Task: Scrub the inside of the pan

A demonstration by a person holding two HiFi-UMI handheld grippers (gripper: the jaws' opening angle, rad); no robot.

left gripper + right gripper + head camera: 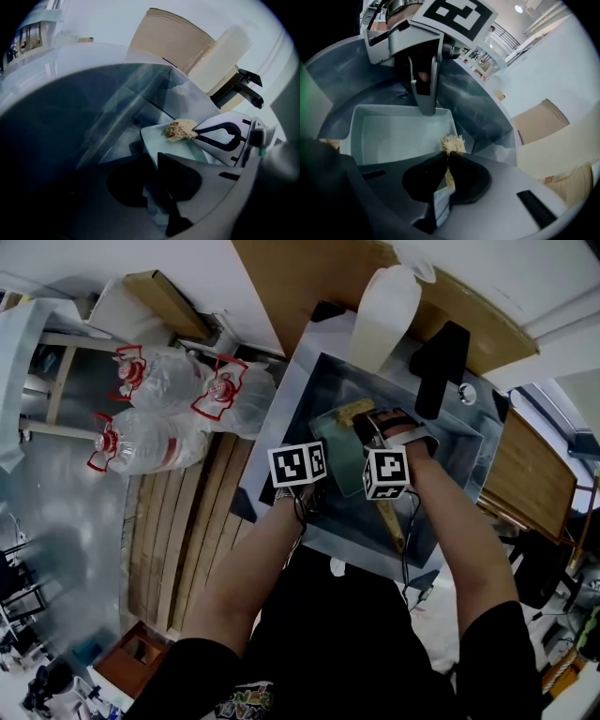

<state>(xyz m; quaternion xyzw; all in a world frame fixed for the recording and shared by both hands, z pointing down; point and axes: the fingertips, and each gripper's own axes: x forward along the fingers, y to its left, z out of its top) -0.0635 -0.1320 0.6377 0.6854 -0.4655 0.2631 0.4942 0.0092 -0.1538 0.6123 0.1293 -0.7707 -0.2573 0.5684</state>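
A pale rectangular pan [343, 457] lies tilted in the steel sink [459, 451]. My left gripper [319, 448] is shut on the pan's rim [149, 140]; in the right gripper view its fingers [425, 101] come down over the pan's far edge [393, 108]. My right gripper [446, 164] is shut on a tan fibrous scrubber [452, 143], which presses into the pan's inner corner. In the left gripper view the scrubber [181, 130] rests on the pan floor [173, 150], with the right gripper's fingers [220, 136] behind it. From the head view the right gripper [392, 427] hides the scrubber.
A black faucet [439, 364] and a white bottle [384, 313] stand at the sink's far side. A wooden piece [390, 523] lies in the sink near me. Large water bottles [159, 409] sit on the floor to the left, beside wooden slats [187, 540].
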